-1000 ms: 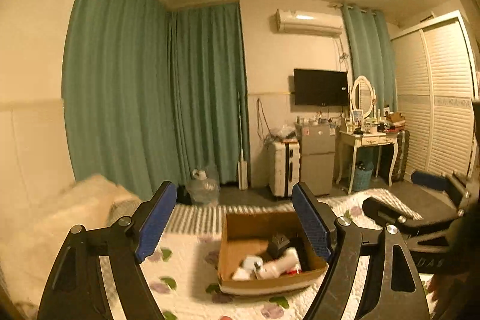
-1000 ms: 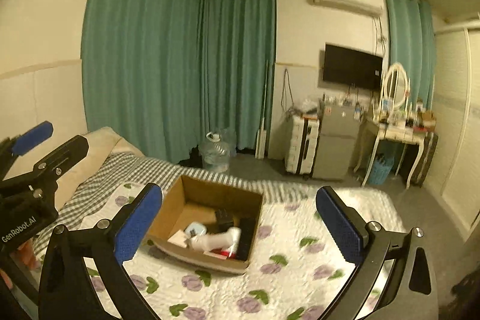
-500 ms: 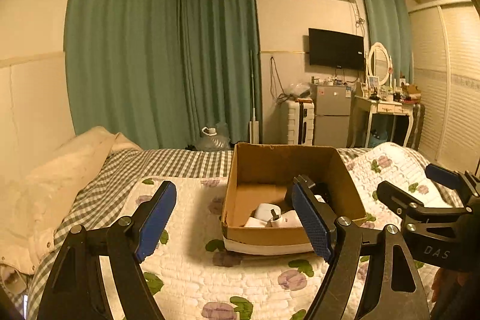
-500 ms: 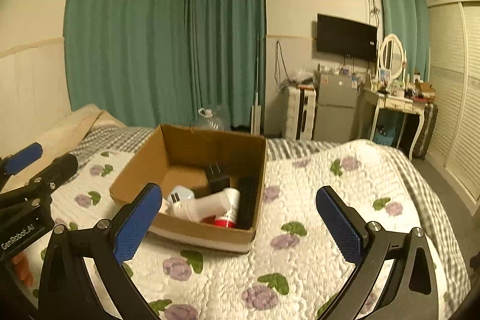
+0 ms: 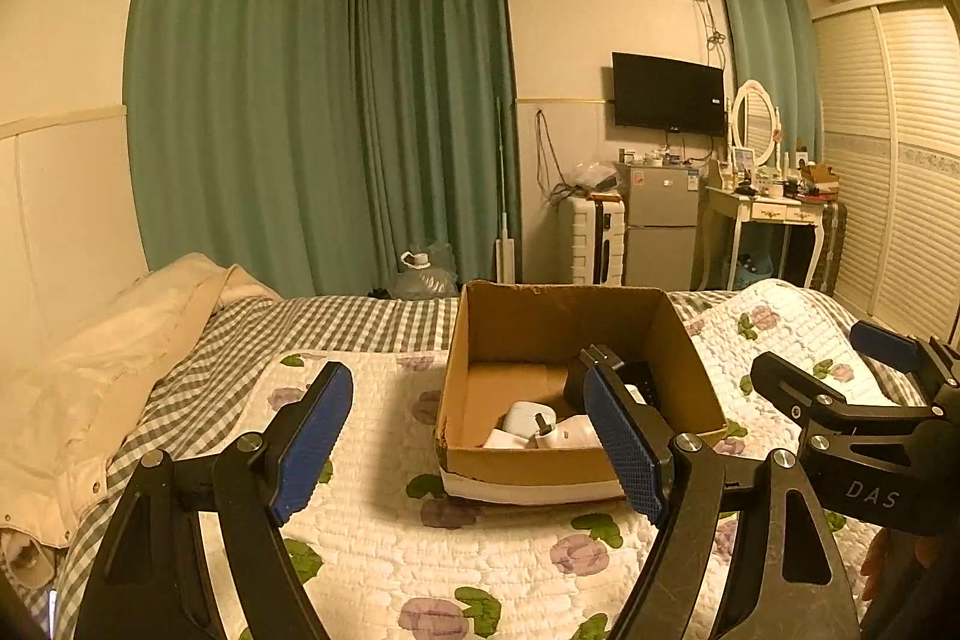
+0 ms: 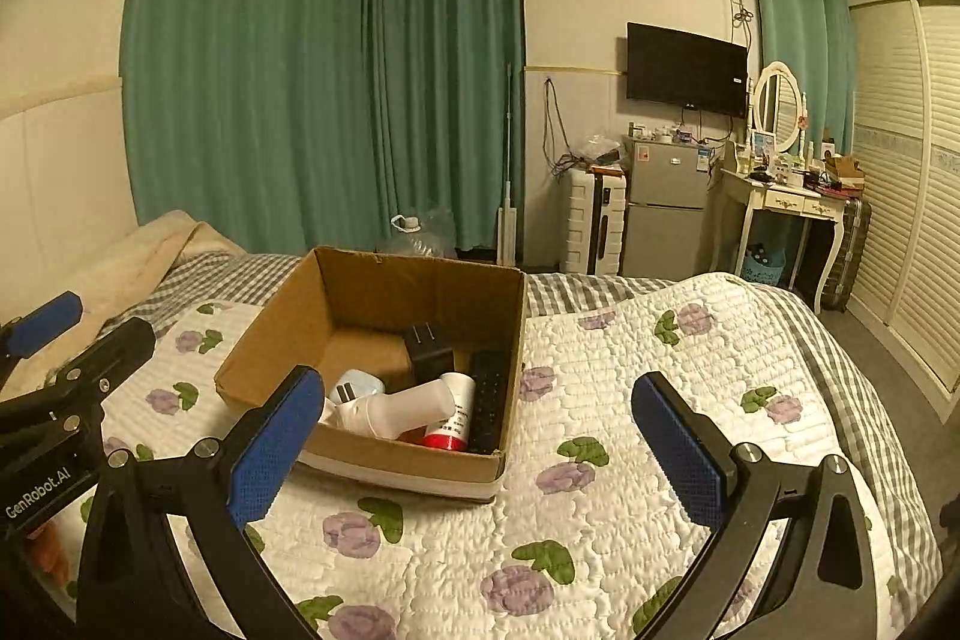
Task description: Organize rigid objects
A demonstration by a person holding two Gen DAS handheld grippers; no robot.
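Note:
An open cardboard box sits on the flowered quilt. Inside lie a white bottle, a red-and-white bottle, a black remote, a black adapter and a pale blue-white charger. The white items show in the left wrist view too. My left gripper is open and empty, just short of the box's near left side. My right gripper is open and empty, near the box's front right corner.
The quilt covers a bed with a checked sheet. A cream blanket lies at the left. Beyond the bed stand a small fridge, a suitcase, a dressing table and green curtains.
Both grippers have come down and closer to the box, which now looks larger and nearer. Both stayed open and empty.

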